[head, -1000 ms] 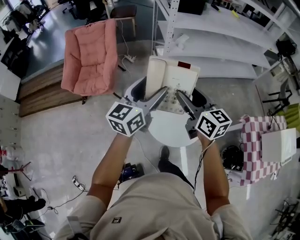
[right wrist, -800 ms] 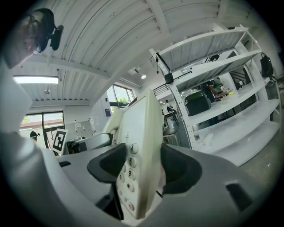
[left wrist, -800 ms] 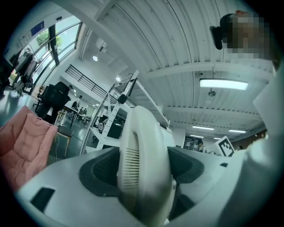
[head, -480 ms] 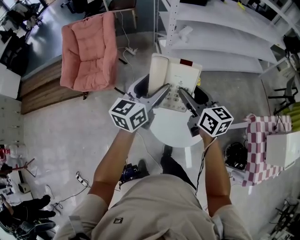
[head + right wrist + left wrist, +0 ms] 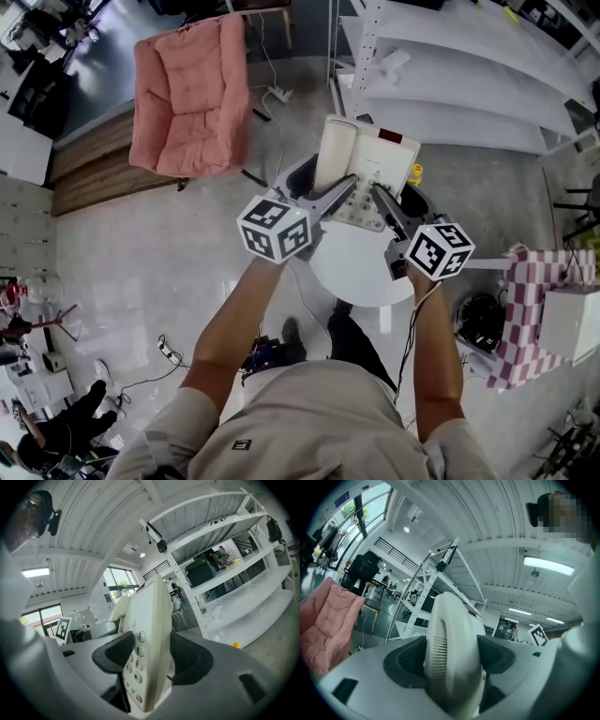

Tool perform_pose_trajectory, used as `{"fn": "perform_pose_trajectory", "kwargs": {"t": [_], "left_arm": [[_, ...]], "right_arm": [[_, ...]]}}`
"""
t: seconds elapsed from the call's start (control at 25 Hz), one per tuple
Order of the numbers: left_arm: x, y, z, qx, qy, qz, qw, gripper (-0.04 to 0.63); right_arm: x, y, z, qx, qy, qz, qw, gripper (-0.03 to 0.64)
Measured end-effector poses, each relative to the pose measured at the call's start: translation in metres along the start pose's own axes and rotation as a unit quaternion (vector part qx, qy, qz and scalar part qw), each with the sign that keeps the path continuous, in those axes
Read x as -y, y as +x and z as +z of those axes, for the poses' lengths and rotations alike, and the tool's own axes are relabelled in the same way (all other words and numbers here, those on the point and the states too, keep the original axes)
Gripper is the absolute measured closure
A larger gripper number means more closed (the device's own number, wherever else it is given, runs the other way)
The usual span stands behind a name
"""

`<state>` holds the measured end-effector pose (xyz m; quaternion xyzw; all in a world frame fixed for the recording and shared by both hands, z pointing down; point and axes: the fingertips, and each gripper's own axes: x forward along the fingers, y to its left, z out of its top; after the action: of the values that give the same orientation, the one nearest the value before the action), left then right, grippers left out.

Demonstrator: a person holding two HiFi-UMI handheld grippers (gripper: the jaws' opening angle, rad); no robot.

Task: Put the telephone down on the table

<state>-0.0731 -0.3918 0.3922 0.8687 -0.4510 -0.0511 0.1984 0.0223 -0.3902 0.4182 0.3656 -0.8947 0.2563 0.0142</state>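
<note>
A cream desk telephone (image 5: 366, 169) with its handset on the left side is held in the air between both grippers, above a small round white table (image 5: 352, 272). My left gripper (image 5: 349, 187) is shut on the handset side (image 5: 450, 658); the jaws press on both faces. My right gripper (image 5: 379, 195) is shut on the keypad side (image 5: 143, 663), with the number keys showing between its jaws. In the head view both grippers reach forward from the person's hands, marker cubes near the table's close edge.
A pink cushioned chair (image 5: 192, 89) stands to the left on the floor. White metal shelving (image 5: 469, 84) runs behind and to the right. A checked cloth (image 5: 534, 309) lies on a stand at the right. Cables trail on the floor.
Both grippers and the telephone have sunk toward the round table. The head camera's view has shifted, so the phone sits further right in the picture.
</note>
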Motion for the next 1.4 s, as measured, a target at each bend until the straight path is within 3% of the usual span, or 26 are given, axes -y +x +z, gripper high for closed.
{"fn": "perform_pose_trajectory", "kwargs": {"t": [0.88, 1.4], "left_arm": [[-0.062, 0.08, -0.099, -0.075, -0.038, 0.013, 0.9964, 0.27], [-0.098, 0.09, -0.182, -0.141, -0.063, 0.032, 0.9875, 0.27]], "right_arm": [[0.109, 0.044, -0.075, -0.049, 0.076, -0.024, 0.996, 0.37], [0.147, 0.064, -0.158, -0.091, 0.138, -0.03, 0.986, 0.37]]}}
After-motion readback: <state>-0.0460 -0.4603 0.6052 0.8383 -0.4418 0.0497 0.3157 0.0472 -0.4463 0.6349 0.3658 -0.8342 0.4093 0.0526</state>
